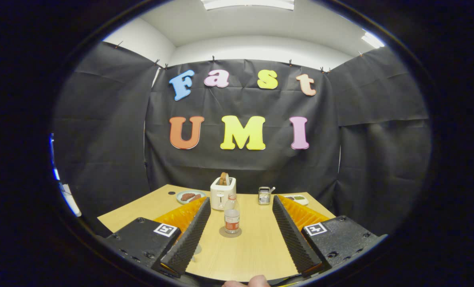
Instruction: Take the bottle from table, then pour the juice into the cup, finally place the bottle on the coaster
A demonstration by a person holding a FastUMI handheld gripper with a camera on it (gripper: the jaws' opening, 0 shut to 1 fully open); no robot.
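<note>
A small clear bottle (232, 218) with a red label and a little juice low in it stands upright on a round grey coaster (230, 233) on the wooden table (253, 255). My gripper (241, 201) is open, its fingers spread wide to either side of the bottle without touching it. The bottle is between the two fingers, a little nearer the left one. A clear, glassy thing (197, 250), perhaps the cup, peeks out beside the left finger and is mostly hidden by it.
At the back of the table stand a white toaster (222, 194) with bread in it, a plate (189, 196) of food to its left, a small metal rack (264, 195) and a dish (299, 198) at the right. A person's fingertips (247, 282) show at the table's near edge.
</note>
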